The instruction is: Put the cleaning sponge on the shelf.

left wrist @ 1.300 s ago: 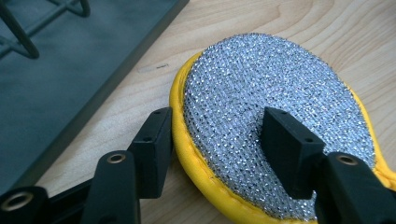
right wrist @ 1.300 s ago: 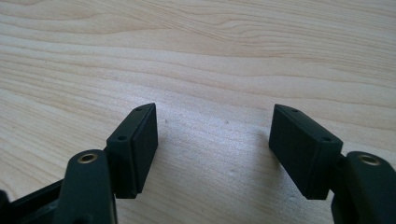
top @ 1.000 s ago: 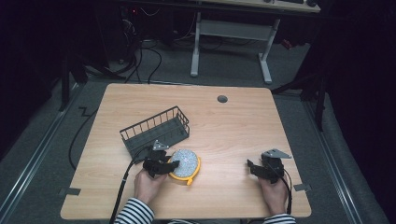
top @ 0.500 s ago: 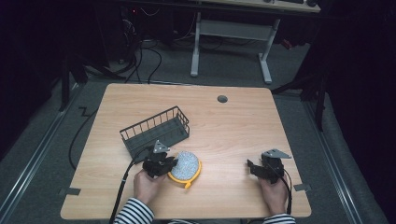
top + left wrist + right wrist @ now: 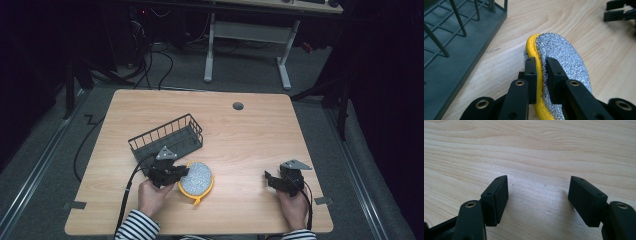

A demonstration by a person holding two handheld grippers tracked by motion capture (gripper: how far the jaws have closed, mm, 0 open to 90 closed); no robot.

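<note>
Wire basket (image 5: 167,138) sits left of centre on the table (image 5: 250,135). Just beside it, toward the near edge, the left gripper (image 5: 181,172) has just closed its jaws and pinches the yellow rim of the round silver scouring pad (image 5: 196,179), tilting it on edge. Right gripper (image 5: 268,179), near the near right corner, jaws wide apart, holds nothing.
</note>
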